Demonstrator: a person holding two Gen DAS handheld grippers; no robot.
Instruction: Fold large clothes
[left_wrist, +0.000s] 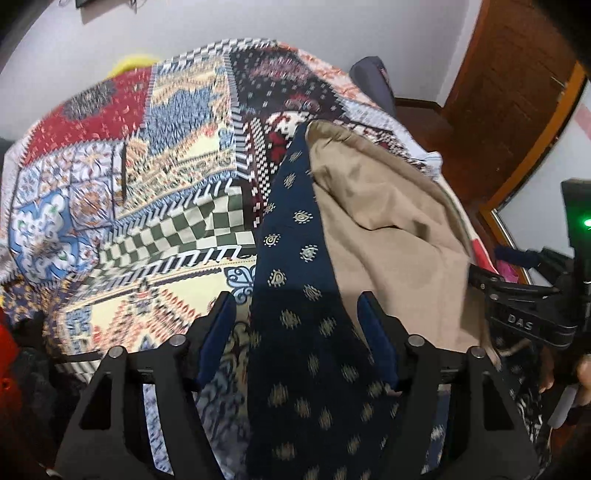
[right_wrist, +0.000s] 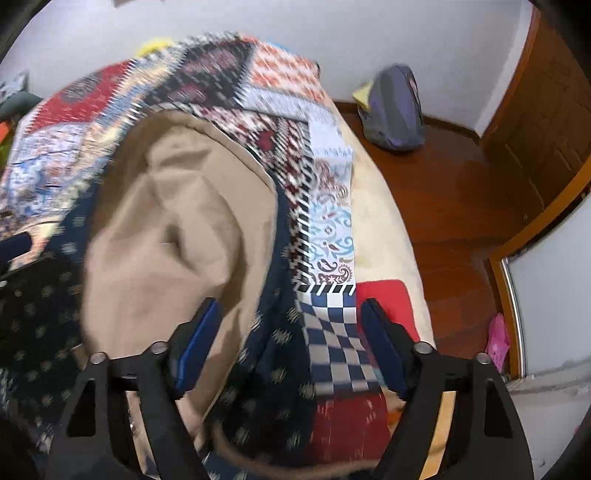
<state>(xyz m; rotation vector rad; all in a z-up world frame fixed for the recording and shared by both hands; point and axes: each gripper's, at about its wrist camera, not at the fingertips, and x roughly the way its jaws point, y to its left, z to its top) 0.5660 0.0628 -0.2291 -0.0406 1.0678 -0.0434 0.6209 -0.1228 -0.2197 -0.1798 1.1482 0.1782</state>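
Observation:
A large garment, navy with small gold motifs (left_wrist: 303, 332) and a plain tan lining (left_wrist: 388, 221), lies on a bed under a patchwork cover (left_wrist: 147, 166). My left gripper (left_wrist: 297, 314) is open, its blue-padded fingers either side of the navy strip near the garment's left edge. My right gripper (right_wrist: 291, 321) is open too, over the garment's right edge, where the navy cloth (right_wrist: 266, 387) meets the tan lining (right_wrist: 166, 221). The right gripper's black body (left_wrist: 524, 310) shows at the right of the left wrist view. Neither gripper holds cloth.
The patchwork cover (right_wrist: 325, 184) ends at the bed's right edge. Beyond it lies a wooden floor (right_wrist: 443, 206) with a grey backpack (right_wrist: 395, 110) against the white wall. A wooden door (right_wrist: 546, 110) and a mirror frame (right_wrist: 513, 295) stand at the right.

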